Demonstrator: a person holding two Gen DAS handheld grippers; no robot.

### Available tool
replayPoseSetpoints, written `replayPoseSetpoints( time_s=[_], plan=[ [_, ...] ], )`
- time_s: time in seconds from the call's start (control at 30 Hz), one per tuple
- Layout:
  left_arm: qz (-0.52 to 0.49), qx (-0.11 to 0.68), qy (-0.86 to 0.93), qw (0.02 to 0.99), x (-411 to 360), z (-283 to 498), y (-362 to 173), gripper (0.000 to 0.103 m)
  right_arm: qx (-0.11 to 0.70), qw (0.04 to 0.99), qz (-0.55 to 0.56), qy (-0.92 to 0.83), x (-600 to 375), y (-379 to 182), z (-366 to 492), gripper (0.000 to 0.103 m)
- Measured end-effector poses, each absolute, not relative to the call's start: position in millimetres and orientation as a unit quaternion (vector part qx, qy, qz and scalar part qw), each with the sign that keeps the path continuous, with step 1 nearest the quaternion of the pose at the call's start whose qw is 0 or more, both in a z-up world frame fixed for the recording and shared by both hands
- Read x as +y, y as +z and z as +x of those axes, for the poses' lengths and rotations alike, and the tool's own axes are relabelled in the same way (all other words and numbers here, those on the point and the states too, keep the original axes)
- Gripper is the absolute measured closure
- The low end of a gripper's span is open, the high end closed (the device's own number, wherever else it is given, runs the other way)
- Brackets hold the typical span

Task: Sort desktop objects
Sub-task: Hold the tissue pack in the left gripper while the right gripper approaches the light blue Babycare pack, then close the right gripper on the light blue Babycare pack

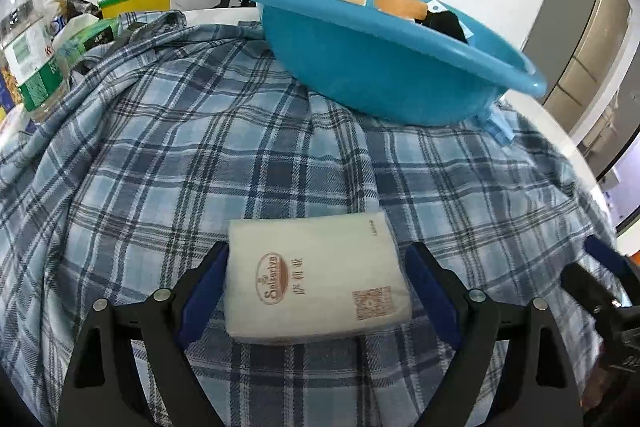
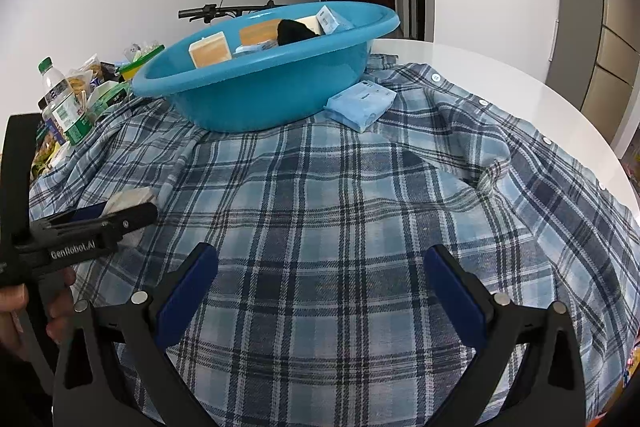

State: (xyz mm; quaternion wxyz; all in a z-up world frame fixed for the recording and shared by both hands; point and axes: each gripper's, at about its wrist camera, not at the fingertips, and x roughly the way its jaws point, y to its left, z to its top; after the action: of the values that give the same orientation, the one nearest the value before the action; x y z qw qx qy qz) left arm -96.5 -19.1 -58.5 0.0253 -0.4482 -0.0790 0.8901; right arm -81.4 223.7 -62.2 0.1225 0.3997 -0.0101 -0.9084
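Tissue pack [image 1: 316, 277] between left claw [image 1: 316, 267] pads

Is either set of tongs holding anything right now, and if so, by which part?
Nothing is firmly held. The left tongs straddle the white tissue pack across its long sides; a gap shows at the right pad. The right tongs are open over the plaid shirt.

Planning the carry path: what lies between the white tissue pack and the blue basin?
Only bare plaid shirt cloth between the white tissue pack and the blue basin; the left wrist view shows it.
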Motion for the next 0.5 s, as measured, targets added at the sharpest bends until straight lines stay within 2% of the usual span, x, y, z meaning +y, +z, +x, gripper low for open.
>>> replayPoseSetpoints(
  time_s=[0.03, 0.13, 0.37, 0.5],
  plan=[
    [-0.445, -0.082, 0.891, 0.023, -20.8, -96.0, -57.3, 0.026, -0.009, 0.123, 0.399, -0.909, 223.6, -62.0, -81.0, 0.001],
    [-0.441, -0.097, 0.892, 0.025, -25.1, -95.1, -55.4, 0.028, -0.003, 0.127, 0.396, -0.910, 222.0, -58.7, -81.3, 0.001],
    [-0.414, -0.069, 0.907, 0.016, -14.9, -88.1, -37.5, 0.028, 0.038, 0.162, 0.390, -0.906, 219.9, -35.8, -109.0, 0.001],
    [-0.399, -0.079, 0.913, 0.021, -15.3, -88.1, -26.5, 0.028, 0.066, 0.146, 0.395, -0.905, 220.1, -31.8, -143.3, 0.001]
  ],
)
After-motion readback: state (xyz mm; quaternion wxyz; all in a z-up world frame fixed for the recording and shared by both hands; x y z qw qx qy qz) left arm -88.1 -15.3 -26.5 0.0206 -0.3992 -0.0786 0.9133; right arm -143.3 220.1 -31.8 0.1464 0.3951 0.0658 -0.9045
